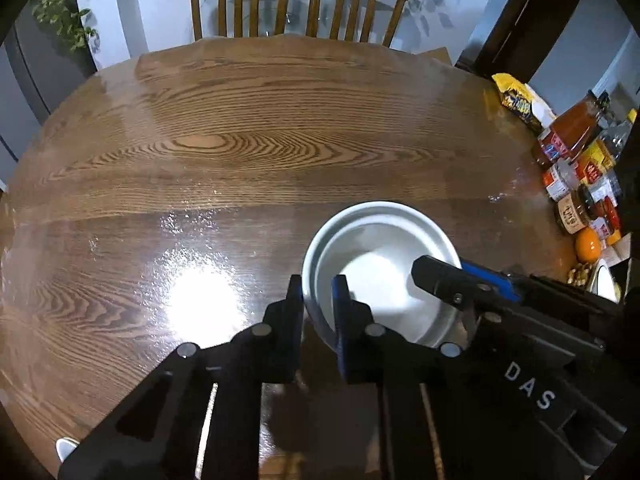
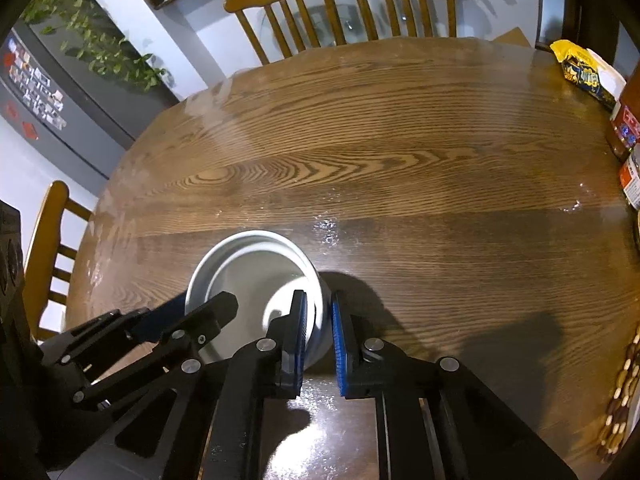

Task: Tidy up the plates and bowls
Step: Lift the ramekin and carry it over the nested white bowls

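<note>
Left tool (image 1: 318,300) clamped on the near-left rim of the white bowl (image 1: 380,268), right tool (image 2: 318,312) pinching the opposite wall, one finger inside and one outside on each. Bowl near the front of the wooden tabletop (image 1: 240,152), right of centre. Probably ceramic: rigid, glazed, slippery, breakable, so best lifted level by both rims. Far right: jars and bottles (image 1: 576,168).

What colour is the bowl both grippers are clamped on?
White, plain, no pattern. The bowl shows best in the left wrist view.
</note>
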`<act>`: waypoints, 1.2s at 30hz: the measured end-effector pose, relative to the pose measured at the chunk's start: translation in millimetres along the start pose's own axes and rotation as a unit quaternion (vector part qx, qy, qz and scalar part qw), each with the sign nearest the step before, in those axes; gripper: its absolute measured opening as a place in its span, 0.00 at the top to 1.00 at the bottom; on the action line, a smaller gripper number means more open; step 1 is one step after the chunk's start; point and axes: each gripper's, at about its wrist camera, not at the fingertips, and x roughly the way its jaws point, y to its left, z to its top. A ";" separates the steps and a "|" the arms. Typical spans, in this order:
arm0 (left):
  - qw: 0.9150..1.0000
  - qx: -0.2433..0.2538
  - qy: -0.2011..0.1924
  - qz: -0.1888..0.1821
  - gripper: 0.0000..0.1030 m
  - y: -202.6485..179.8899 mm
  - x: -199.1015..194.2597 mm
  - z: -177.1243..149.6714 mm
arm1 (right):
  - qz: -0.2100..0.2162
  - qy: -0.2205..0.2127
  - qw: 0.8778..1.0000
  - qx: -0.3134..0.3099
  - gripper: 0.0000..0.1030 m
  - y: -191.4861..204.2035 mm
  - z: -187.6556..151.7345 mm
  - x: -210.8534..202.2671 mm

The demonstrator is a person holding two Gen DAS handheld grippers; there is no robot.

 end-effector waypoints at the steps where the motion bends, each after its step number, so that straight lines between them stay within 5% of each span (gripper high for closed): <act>1: 1.000 -0.001 -0.001 0.000 0.88 -0.5 0.0 -0.5 | 0.001 -0.001 1.000 0.002 0.87 -0.3 -0.6 -0.2; 36: 0.997 0.038 -0.071 0.016 0.86 -32.1 -139.4 -95.1 | 0.009 -0.049 0.999 -0.021 0.89 52.4 -94.6 -123.1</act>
